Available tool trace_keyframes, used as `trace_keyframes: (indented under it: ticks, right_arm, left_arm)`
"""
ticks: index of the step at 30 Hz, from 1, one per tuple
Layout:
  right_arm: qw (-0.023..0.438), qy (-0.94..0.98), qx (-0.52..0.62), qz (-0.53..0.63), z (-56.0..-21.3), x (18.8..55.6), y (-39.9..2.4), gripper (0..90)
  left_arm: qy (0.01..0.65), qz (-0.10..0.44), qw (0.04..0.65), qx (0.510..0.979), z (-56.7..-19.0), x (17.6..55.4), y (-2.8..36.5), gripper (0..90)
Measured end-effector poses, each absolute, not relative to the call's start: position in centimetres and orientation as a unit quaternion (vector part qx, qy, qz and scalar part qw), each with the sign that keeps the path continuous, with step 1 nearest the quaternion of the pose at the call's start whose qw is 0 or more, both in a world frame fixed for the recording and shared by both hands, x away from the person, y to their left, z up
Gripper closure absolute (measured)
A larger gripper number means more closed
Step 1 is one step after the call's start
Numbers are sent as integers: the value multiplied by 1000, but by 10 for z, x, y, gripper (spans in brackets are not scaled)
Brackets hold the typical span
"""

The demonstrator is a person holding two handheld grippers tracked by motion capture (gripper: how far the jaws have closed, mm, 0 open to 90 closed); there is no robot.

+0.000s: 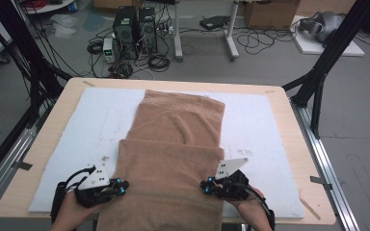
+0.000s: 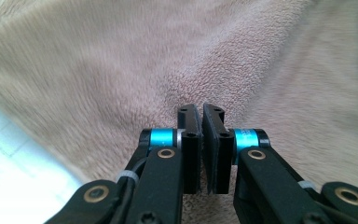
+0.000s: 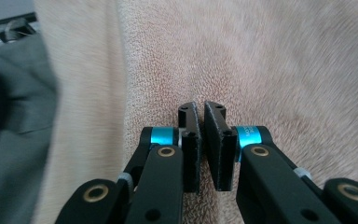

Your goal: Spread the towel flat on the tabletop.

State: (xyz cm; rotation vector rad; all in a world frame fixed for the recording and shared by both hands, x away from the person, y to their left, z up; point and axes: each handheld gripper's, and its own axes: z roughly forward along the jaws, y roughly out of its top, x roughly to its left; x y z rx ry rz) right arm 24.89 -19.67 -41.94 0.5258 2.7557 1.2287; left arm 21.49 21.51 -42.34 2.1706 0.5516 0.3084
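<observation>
A tan towel (image 1: 173, 144) lies lengthwise down the middle of the white board (image 1: 96, 120), its near part folded over and hanging past the table's front edge. My left gripper (image 1: 122, 186) is at the towel's left edge near the front, and my right gripper (image 1: 206, 185) is at its right edge. In the left gripper view the jaws (image 2: 201, 112) stand together, and creases in the towel (image 2: 121, 60) run into their tips. The right gripper view shows the same: the gripper (image 3: 200, 108) is shut, pinching the pile of the towel (image 3: 270, 60).
The board rests on a wooden table (image 1: 53, 125) with black frame struts (image 1: 327, 53) at both back corners. Computer towers (image 1: 135, 31) and cables lie on the floor behind. Grey fabric (image 3: 14, 116) shows at the left of the right gripper view.
</observation>
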Motion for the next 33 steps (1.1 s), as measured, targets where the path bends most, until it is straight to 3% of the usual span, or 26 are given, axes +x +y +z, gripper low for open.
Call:
trace_keyframes:
  ticks: [7,11,17,23,25,27,31,33]
  right_arm:
    - [34,899,142,412,-405,202,-194,818]
    - [44,893,121,432,-395,187,-195,712]
    - [84,905,171,381,-406,220,-201,613]
    - [72,910,201,357,-428,248,-202,605]
    - [65,915,197,346,-434,251,-199,650]
    - [66,914,191,351,-437,251,-198,692]
    - [46,911,191,364,-438,255,-202,811]
    - [39,911,186,365,-438,256,-202,834]
  left_arm:
    - [186,116,434,874,-408,170,221,848]
    - [186,118,438,871,-400,165,226,685]
    - [211,132,431,867,-412,197,224,649]
    - [226,125,387,885,-439,231,220,606]
    - [228,108,393,884,-443,236,223,575]
    - [226,104,400,882,-444,235,225,606]
    - [216,111,402,883,-444,229,224,816]
    - [215,113,399,885,-443,227,224,847]
